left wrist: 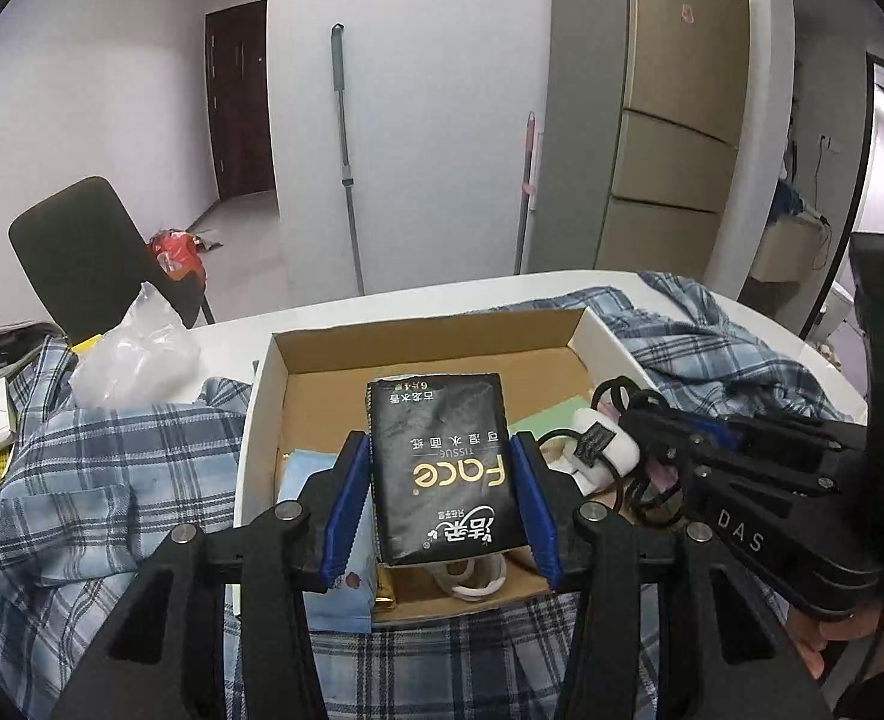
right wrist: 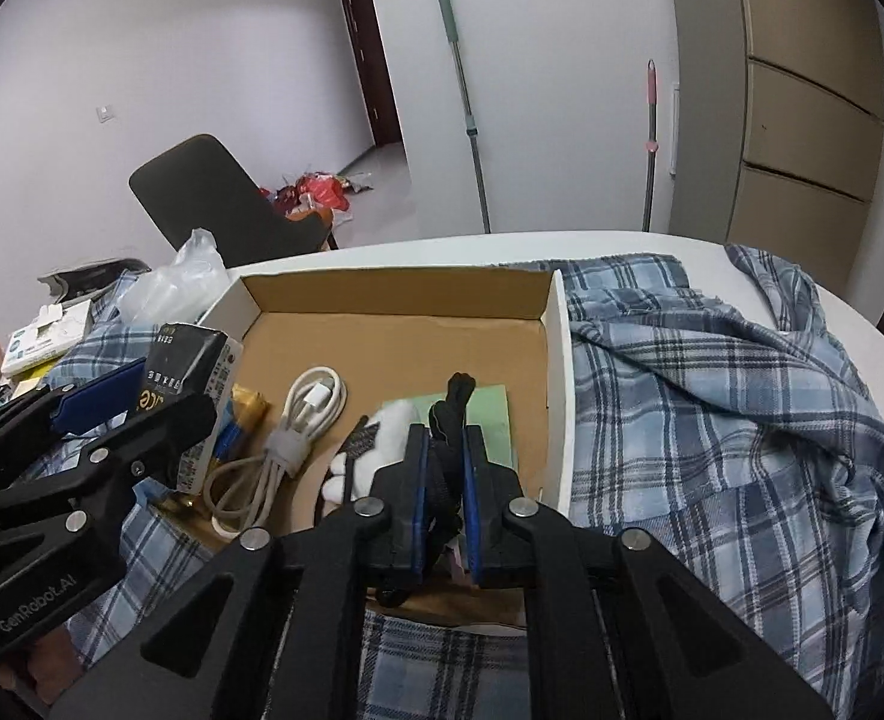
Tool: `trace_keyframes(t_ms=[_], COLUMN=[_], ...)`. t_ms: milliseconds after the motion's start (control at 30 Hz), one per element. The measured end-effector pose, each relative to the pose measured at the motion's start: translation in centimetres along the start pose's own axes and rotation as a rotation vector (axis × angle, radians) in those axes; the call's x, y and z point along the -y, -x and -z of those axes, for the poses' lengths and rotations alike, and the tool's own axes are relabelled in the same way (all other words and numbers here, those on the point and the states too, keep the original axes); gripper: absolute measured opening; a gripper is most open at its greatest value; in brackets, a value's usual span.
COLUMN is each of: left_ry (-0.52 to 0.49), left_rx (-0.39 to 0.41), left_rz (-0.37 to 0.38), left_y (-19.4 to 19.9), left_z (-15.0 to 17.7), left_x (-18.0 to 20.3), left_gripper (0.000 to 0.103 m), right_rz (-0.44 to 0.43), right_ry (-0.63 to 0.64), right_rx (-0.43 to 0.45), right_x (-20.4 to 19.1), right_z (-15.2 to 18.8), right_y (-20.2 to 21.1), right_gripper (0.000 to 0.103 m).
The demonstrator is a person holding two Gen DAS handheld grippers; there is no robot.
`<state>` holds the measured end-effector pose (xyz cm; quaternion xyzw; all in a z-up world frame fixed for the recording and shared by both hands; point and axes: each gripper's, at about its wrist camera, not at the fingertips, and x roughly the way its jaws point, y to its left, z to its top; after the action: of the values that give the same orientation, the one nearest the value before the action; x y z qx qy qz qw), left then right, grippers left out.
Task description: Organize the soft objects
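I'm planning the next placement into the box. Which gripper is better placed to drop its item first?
Left. The left gripper holds the black tissue pack above the cardboard box. The right gripper, shut on a black strap, sits low among clutter.

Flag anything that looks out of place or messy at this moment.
The plaid cloth lies bunched and wrinkled across the table, partly under the cardboard box. The box also holds a coiled white cable, hardly a soft item. Nothing looks spilled or damaged.
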<state>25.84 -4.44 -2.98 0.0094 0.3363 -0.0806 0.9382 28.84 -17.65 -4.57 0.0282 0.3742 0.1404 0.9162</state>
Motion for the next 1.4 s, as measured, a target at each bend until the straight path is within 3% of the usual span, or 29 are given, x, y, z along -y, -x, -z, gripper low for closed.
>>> trace_keyframes(t_ms=[167,267,333,400,500,867,1133,1267,1400], left_ry=[0.012,0.017,0.025,0.033,0.051,0.053,0.053,0.061,0.053], left_rx=[-0.004,0.005,0.019,0.029,0.041,0.137,0.291,0.353,0.430], left_rz=[0.004,-0.002,-0.013,-0.042,-0.041,-0.053,-0.054,-0.058,-0.065], left_y=[-0.1,0.1,0.4,0.7,1.0,4.0,11.0,14.8,18.7], left_z=[0.1,0.1,0.0,-0.1,-0.4,-1.2,-3.7,-3.7,-2.8], left_x=[-0.3,-0.4,-0.5,-0.7,-1.1,-1.2,-0.9,-0.9,-0.8], left_gripper=[0.049,0.061,0.076,0.076,0.076,0.076,0.076,0.076,0.078], right_rz=[0.003,0.017,0.030,0.054,0.048,0.044,0.052,0.097,0.078], right_ry=[-0.003,-0.010,-0.017,-0.023,-0.044,-0.082,-0.036,0.009,0.020], right_rx=[0.004,0.005,0.013,0.029,0.046,0.113,0.255,0.351,0.407], right_x=[0.1,0.3,0.6,0.8,1.2,1.7,0.0,-1.5,-2.5], right_z=[0.2,0.2,0.1,0.0,-0.2,-1.5,-3.3,-2.7,-2.0], right_y=[-0.1,-0.2,-0.1,0.2,0.6,2.8,9.3,13.3,16.8], right_gripper=[0.011,0.026,0.036,0.044,0.047,0.048,0.048,0.048,0.048])
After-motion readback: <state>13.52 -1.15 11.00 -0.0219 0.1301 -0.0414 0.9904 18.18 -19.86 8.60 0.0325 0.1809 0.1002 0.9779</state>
